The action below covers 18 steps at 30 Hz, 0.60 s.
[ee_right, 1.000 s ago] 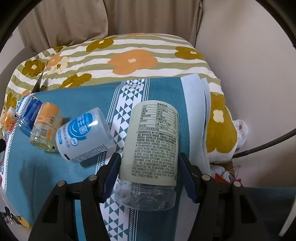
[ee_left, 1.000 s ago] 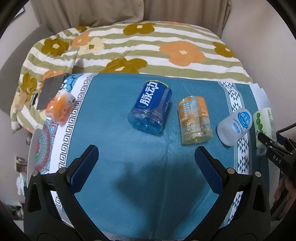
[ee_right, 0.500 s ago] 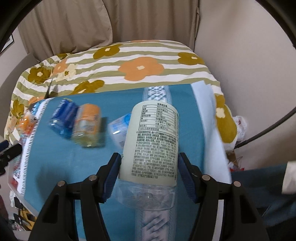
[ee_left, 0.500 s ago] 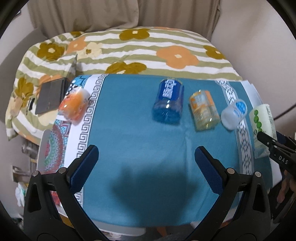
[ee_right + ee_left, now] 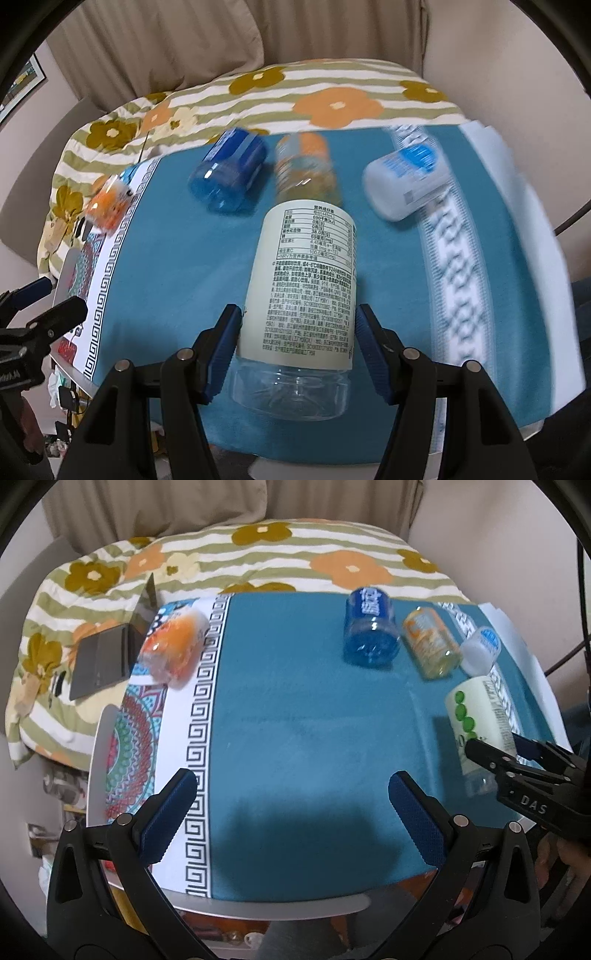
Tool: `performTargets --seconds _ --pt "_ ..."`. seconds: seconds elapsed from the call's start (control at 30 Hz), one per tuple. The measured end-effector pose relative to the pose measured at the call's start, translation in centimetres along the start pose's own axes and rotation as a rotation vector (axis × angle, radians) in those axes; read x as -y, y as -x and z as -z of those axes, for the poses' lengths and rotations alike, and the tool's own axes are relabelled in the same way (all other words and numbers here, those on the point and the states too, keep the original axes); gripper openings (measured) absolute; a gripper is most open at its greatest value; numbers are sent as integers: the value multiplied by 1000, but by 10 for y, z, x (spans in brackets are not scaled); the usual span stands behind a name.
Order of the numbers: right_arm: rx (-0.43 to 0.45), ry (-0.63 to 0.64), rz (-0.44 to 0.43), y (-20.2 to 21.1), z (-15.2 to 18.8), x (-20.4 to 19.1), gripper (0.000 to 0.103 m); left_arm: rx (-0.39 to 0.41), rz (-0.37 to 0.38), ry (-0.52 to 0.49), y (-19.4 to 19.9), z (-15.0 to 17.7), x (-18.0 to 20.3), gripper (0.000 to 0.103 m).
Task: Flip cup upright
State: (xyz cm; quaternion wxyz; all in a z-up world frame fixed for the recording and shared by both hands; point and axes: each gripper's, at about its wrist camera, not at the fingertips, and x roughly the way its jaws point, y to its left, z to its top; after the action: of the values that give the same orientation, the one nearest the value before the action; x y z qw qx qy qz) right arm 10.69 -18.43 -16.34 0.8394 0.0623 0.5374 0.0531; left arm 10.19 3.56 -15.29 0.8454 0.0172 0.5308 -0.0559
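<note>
Right tool clamps the pale-green cup over bare teal cloth; left tool gapes.

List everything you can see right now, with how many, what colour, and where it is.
pale green cup: 1, cream-green label, clear base, held in the right tongs above the cloth
blue cup: 1, blue, lying on its side, far part of the cloth
orange cup: 1, orange and clear, lying beside the blue cup
white cup: 1, white with blue label, lying near the cloth's right border
orange packet: 1, orange and white, cloth's left edge
table cloth: 1, teal, patterned borders
quilt: 1, striped, floral, behind
laptop: 1, grey, on the quilt
left tongs: 1, black, blue pads, open
right tongs: 1, black, blue pads, gripping
</note>
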Motion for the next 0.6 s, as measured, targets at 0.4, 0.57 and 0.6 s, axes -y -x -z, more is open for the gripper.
performTargets --seconds 0.4,0.57,0.6 --pt "15 26 47 -27 7 -22 59 -19 7 -17 -16 13 -17 103" --pt "20 16 54 -27 9 -23 60 -18 12 -18 -15 13 -22 103" --pt "20 10 49 -27 9 -23 60 -18 12 -19 -14 13 -22 103"
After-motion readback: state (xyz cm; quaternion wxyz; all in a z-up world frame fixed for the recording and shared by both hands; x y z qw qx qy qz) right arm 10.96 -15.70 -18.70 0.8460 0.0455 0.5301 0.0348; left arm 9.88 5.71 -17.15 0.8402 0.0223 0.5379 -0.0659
